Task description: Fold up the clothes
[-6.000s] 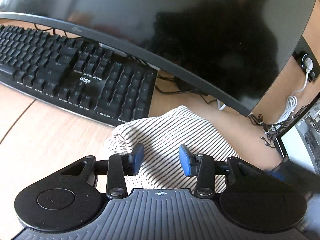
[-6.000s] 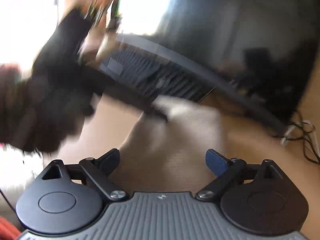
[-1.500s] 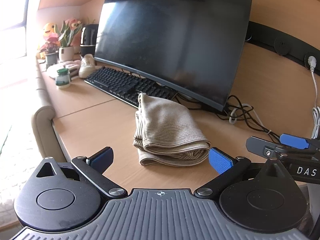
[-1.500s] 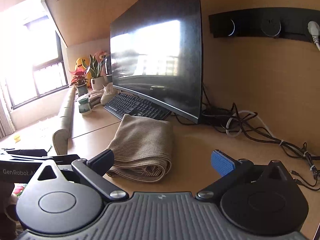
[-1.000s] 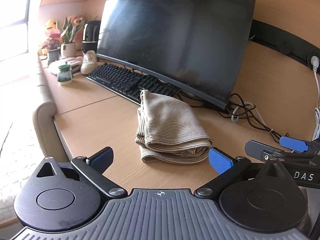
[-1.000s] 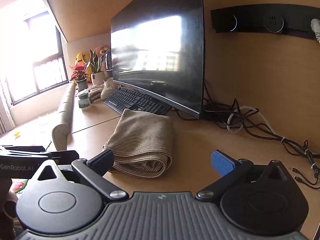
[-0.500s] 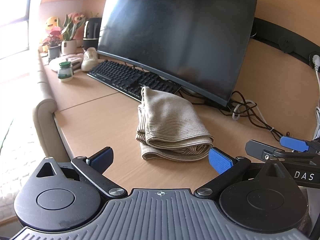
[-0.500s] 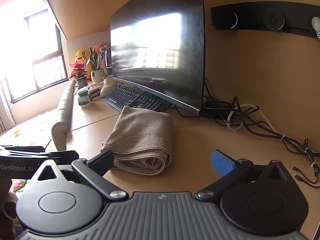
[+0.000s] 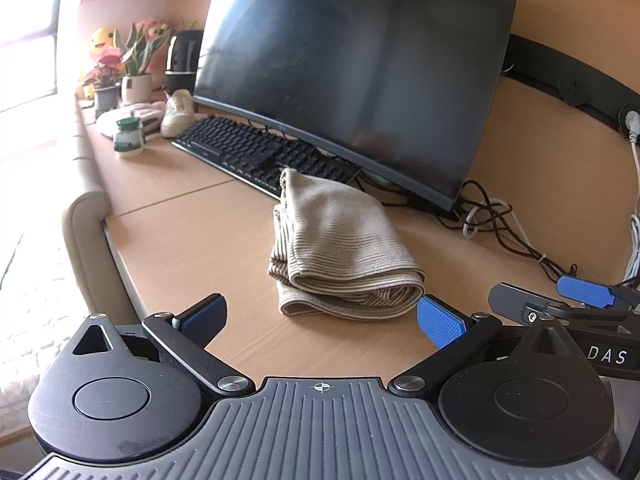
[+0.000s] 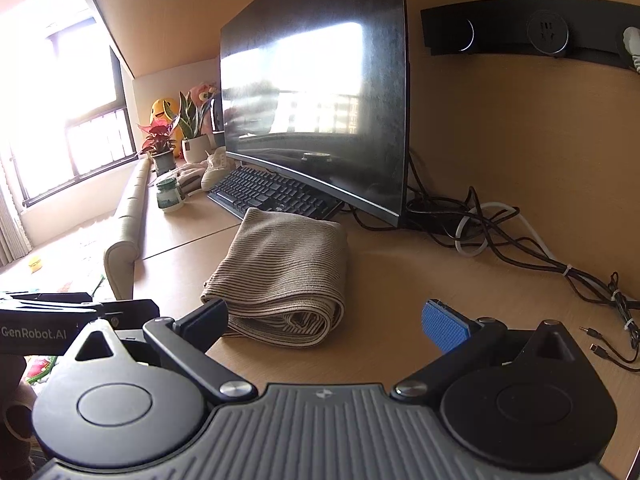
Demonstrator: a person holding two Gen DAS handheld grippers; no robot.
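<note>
Both tools hang back from the work with nothing between their pads: the left tool (image 9: 320,316) has its jaws spread wide, and the right tool (image 10: 326,318) is spread just as wide, level with it at the near edge of the desk (image 9: 192,248). Ahead of them the striped beige garment (image 9: 340,248) lies on the desk as a compact, layered bundle, its rolled fold facing the tools and its far end just short of the keyboard (image 9: 256,152) that sits under the monitor (image 9: 360,72). Judging by the stacked layers, the folding looks done for this piece; at most a little squaring of the loose left-hand edges is left. No other clothes show.
</note>
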